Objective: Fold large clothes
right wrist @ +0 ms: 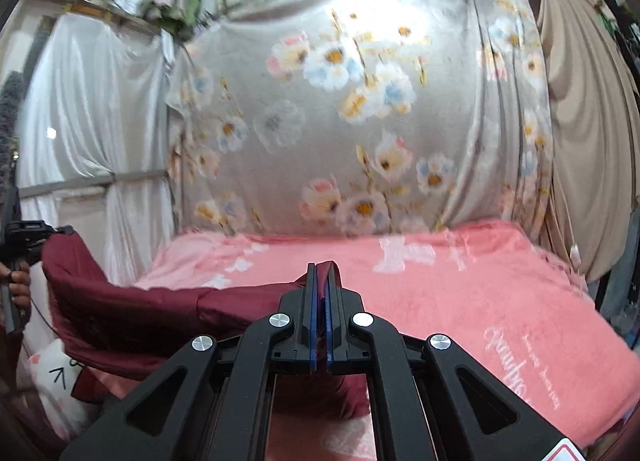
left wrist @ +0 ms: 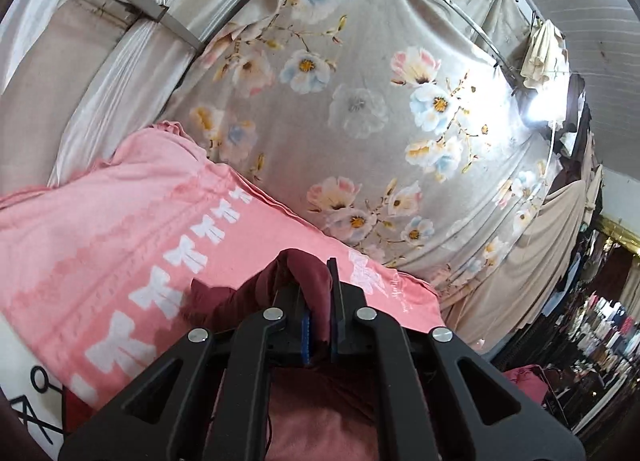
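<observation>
The maroon garment (right wrist: 132, 313), judged soft, light and best taken at its edge, was held stretched above the pink blanket (right wrist: 460, 293), clamped by the left gripper (left wrist: 320, 301) and right gripper (right wrist: 321, 301)

Garment (right wrist: 132, 313): solid dark maroon, no print visible.

Blanket (right wrist: 460, 293): salmon pink with white bow shapes in a row and white cursive lettering near one edge; bands of a slightly deeper pink run along its length in the left wrist view.

Hanging sheet (left wrist: 360, 109): grey-beige ground printed with large flowers in white, pale blue and pink, yellow centres, thin brown stems.

Side curtain (right wrist: 92, 109): glossy white-silver.

Drape (right wrist: 584, 121): plain tan.

Pillow (right wrist: 60, 377): white with black line markings and small pink patches.

Left gripper (left wrist: 320, 303) and right gripper (right wrist: 321, 303): black bodies, blue pads, silver round pins.
</observation>
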Motion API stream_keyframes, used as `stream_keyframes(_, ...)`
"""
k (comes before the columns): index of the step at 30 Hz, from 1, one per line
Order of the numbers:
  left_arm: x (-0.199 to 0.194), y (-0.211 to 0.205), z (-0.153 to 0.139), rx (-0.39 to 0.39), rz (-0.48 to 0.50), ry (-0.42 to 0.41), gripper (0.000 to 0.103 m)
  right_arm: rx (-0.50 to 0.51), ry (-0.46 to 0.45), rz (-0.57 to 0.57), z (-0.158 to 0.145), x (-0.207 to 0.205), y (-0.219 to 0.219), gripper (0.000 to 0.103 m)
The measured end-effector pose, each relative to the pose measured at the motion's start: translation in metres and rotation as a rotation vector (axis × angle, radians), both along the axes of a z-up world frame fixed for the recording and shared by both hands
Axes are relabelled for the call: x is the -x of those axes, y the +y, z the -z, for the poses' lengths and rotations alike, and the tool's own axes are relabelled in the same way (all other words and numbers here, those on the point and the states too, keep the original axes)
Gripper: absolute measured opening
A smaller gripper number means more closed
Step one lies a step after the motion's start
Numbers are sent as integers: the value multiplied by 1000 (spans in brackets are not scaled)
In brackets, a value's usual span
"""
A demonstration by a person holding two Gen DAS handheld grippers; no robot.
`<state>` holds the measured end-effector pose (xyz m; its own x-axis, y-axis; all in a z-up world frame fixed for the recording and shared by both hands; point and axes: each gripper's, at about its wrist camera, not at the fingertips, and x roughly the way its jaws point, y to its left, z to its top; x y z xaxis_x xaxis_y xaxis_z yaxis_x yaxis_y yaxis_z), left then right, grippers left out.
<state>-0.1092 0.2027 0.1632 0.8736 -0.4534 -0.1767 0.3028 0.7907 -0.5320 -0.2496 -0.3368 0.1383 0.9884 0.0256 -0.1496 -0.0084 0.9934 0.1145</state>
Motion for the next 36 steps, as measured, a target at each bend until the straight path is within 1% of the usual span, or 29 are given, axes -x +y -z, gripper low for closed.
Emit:
stream_keyframes(1, -14, -5, 3, -19, -3, 24, 5, -33, 57, 6, 11, -24, -7, 2)
stream_keyframes(3, -47, -16, 14, -52, -12, 102, 5, -69, 123, 21, 27, -53, -14, 2)
stream_keyframes(4, -62, -20, 21, -69, -20, 138, 5, -96, 166, 35, 38, -76, -21, 2)
stream_keyframes(6, -99, -27, 39, -110, -59, 214, 5, -146, 218, 59, 57, -111, -33, 2)
stream_keyframes(9, -146, -36, 59, -153, -108, 281, 6, -161, 279, 91, 78, -151, -37, 2)
stream_keyframes(11, -174, -41, 72, -169, -113, 332, 6, -145, 329, 112, 94, -179, -36, 2)
stream_keyframes(13, -207, -45, 94, -191, -134, 395, 6, -145, 374, 124, 109, -205, -35, 2)
stream_keyframes(14, -215, -45, 102, -197, -142, 413, 6, -142, 388, 132, 115, -214, -35, 2)
stream_keyframes(16, -241, -46, 128, -205, -155, 473, 6, -149, 416, 147, 125, -235, -35, 2)
stream_keyframes(18, -255, -49, 145, -213, -166, 507, 7, -147, 433, 161, 132, -251, -34, 2)
stream_keyframes(20, -270, -53, 162, -242, -181, 538, 9, -124, 456, 178, 140, -267, -32, 2)
stream_keyframes(24, -289, -65, 185, -308, -193, 580, 10, -62, 513, 215, 161, -294, -23, 2)
stream_keyframes(27, -299, -70, 197, -328, -195, 601, 14, -46, 544, 235, 171, -300, -21, 3)
stream_keyframes(28, -301, -71, 200, -329, -192, 608, 15, -41, 549, 251, 172, -301, -21, 6)
stream_keyframes(29, -303, -72, 201, -328, -192, 613, 17, -38, 543, 266, 170, -299, -20, 13)
stream_keyframes(30, -304, -72, 201, -326, -193, 613, 17, -27, 530, 293, 166, -295, -21, 17)
stream_keyframes(31, -305, -73, 199, -324, -194, 609, 19, -24, 518, 308, 161, -291, -22, 19)
stream_keyframes(33, -307, -73, 189, -322, -202, 584, 31, -38, 460, 340, 140, -274, -25, 25)
stream_keyframes(34, -305, -72, 177, -329, -227, 547, 49, -45, 432, 352, 129, -266, -25, 26)
stream_keyframes(35, -301, -70, 161, -358, -289, 496, 70, -52, 400, 358, 117, -257, -24, 26)
stream_keyframes(36, -295, -68, 146, -371, -329, 440, 75, -53, 355, 363, 102, -243, -20, 27)
